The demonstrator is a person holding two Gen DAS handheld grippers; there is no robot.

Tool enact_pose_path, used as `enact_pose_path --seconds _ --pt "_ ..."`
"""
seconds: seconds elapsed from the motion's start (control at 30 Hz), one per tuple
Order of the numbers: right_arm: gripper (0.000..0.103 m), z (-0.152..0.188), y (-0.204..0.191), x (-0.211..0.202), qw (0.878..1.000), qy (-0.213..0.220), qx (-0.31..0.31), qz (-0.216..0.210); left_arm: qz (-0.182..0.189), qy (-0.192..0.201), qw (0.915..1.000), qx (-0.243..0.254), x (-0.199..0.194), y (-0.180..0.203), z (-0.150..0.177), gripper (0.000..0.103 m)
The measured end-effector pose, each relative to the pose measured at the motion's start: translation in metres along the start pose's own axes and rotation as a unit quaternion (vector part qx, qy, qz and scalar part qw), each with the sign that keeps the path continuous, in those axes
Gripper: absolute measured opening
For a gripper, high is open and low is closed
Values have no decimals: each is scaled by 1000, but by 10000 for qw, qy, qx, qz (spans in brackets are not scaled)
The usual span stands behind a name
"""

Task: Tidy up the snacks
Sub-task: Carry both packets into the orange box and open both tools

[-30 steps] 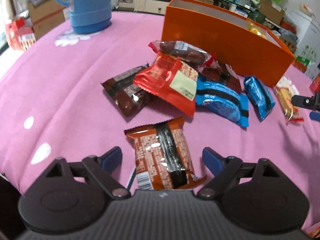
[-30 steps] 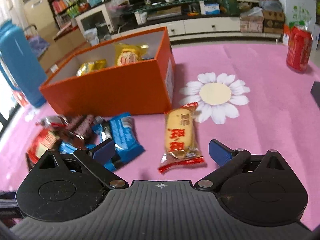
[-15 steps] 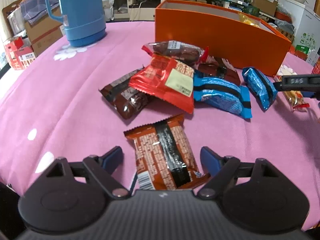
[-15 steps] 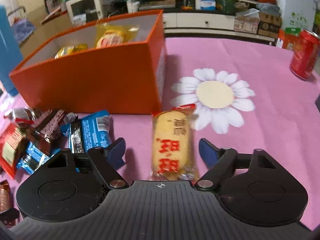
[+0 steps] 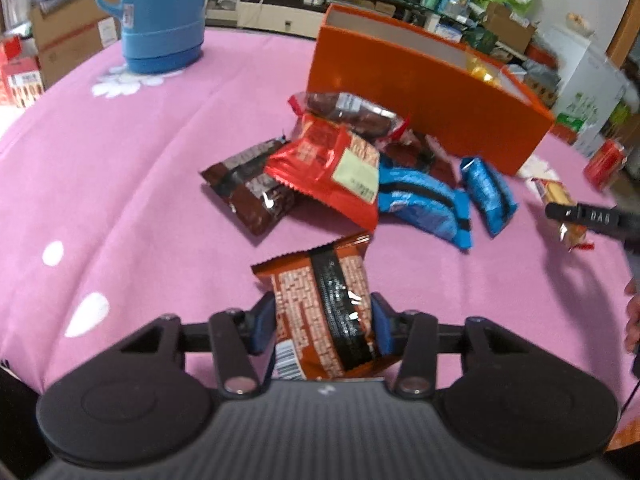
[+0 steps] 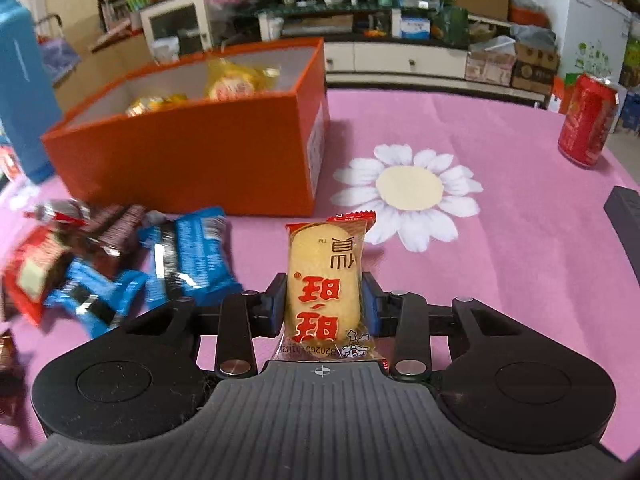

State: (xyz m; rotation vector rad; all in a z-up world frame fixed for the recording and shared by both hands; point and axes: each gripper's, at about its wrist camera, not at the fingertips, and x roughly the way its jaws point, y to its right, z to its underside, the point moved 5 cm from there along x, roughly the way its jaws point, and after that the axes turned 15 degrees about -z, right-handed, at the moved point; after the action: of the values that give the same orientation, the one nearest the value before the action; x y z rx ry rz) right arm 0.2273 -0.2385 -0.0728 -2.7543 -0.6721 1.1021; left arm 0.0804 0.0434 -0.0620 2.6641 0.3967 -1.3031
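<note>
We find the left gripper [image 5: 324, 322] closing, its blue pads [image 5: 264, 322] pressed against both sides of a brown packet [image 5: 320, 304] on the pink cloth [image 5: 120, 184]. The right gripper [image 6: 324, 306] is likewise closing, pinching a yellow cracker pack [image 6: 324, 276] just in front of the orange box [image 6: 192, 160]. Loose snacks [image 5: 360, 172] lie heaped beside that box; yellow packs [image 6: 228, 84] already sit inside. A blue jug [image 5: 160, 12] and red can [image 6: 588, 120] stand well apart.
</note>
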Motion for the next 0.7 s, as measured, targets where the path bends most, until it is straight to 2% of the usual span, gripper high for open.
enact_pose_path --seconds 0.1,0.17,0.33,0.47,0.7 --pt "18 -1 -3 -17 9997 159 109 -130 263 59 9996 -68 -13 -1 -10 47" --pt "18 -4 -4 -22 9991 270 223 -245 438 186 9988 -110 -19 0 -30 47" --pt "18 -26 -11 -25 9960 527 495 -519 536 734 9958 -77 -21 12 -102 47" --pt "18 -65 -25 -29 9945 884 268 -488 570 1176 9914 -84 -16 34 -167 47" --pt "18 -148 -46 -8 9896 1343 -137 -498 654 1484 9867 -97 12 68 -237 47"
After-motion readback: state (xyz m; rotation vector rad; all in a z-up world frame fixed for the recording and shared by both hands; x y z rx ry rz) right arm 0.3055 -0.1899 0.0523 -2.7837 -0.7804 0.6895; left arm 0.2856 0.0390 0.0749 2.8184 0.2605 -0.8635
